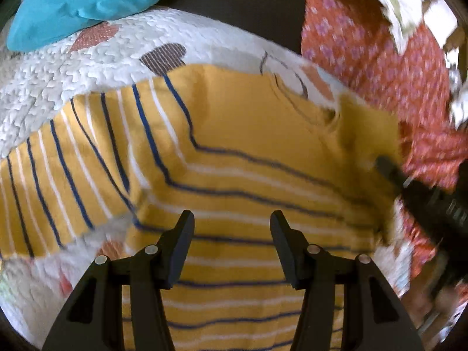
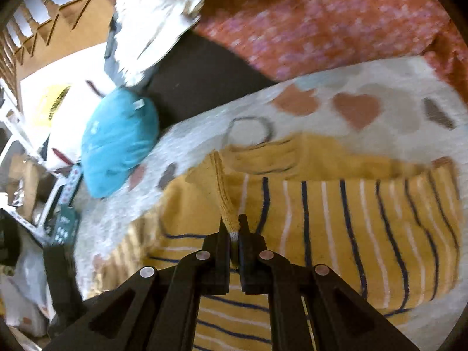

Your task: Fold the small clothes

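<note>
Right claw [image 2: 236,228] pinches sweater [image 2: 336,219] cuff edge; left claw [image 1: 232,219] half open, empty, above sweater hem.

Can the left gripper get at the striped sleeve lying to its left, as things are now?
Probably yes. The left gripper is open and empty above the yellow shirt, and nothing lies between it and the striped sleeve.

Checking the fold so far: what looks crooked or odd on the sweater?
The yellow striped sweater lies unevenly: one sleeve is splayed sideways on the quilt, while the right tool pinches the other cuff, lifted and creased.
</note>
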`<state>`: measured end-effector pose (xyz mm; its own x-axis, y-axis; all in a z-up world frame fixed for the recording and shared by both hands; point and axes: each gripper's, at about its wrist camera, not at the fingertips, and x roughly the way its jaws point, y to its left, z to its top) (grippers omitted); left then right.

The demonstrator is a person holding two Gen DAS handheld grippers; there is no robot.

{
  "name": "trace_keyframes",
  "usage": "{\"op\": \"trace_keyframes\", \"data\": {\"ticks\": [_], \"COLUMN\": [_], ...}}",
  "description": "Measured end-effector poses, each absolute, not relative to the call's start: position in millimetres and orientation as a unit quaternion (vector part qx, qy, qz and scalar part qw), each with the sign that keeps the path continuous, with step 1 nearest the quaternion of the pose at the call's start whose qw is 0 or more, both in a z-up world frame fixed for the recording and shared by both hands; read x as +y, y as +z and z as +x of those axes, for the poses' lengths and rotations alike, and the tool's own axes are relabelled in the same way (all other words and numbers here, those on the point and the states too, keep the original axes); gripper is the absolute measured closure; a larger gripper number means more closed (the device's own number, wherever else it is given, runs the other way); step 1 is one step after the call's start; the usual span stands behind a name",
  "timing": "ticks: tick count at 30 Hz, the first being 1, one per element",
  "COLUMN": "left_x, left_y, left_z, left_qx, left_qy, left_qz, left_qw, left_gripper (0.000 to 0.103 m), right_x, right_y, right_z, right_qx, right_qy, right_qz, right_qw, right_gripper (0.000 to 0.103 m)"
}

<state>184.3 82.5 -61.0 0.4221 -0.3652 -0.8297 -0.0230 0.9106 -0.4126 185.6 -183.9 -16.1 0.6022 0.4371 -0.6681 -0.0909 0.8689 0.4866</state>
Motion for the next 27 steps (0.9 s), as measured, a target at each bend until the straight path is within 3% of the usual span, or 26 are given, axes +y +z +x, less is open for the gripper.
{"op": "trace_keyframes", "data": {"ticks": [6,8,10,13,20,21,22,23,27], "left_x": [112,113,110,100,57,54,50,48,64], "left_y": [-76,-80,-82,-82,-91,-90,-89,-89,-84], "left_z": [199,202,205,210,231,232,233,235,236], "left_qx": [0.536,0.536,0.533,0.529,0.539,0.537,0.536,0.541,0.544], "left_qy": [-0.105,-0.108,-0.116,-0.132,-0.132,-0.131,-0.130,-0.132,-0.126], "left_qz": [-0.241,-0.246,-0.249,-0.248,-0.189,-0.180,-0.166,-0.158,-0.194], "left_qw": [0.803,0.801,0.801,0.801,0.810,0.813,0.817,0.816,0.806], "left_gripper": [0.050,0.050,0.050,0.043,0.040,0.042,0.071,0.091,0.093], "right_x": [-127,-115,-113,-131,-214,-229,-240,-254,-303], "right_y": [-56,-70,-76,-69,-34,-31,-29,-28,-29], "right_z": [205,207,202,187,153,148,144,138,130], "right_qx": [0.468,0.490,0.497,0.485,0.448,0.443,0.440,0.436,0.425], "right_qy": [0.210,0.214,0.220,0.222,0.156,0.135,0.119,0.098,0.014], "right_qz": [0.211,0.199,0.204,0.221,0.204,0.199,0.196,0.194,0.199], "right_qw": [0.832,0.821,0.815,0.817,0.857,0.864,0.868,0.873,0.883], "right_gripper": [0.094,0.089,0.078,0.068,0.062,0.062,0.062,0.062,0.054]}}
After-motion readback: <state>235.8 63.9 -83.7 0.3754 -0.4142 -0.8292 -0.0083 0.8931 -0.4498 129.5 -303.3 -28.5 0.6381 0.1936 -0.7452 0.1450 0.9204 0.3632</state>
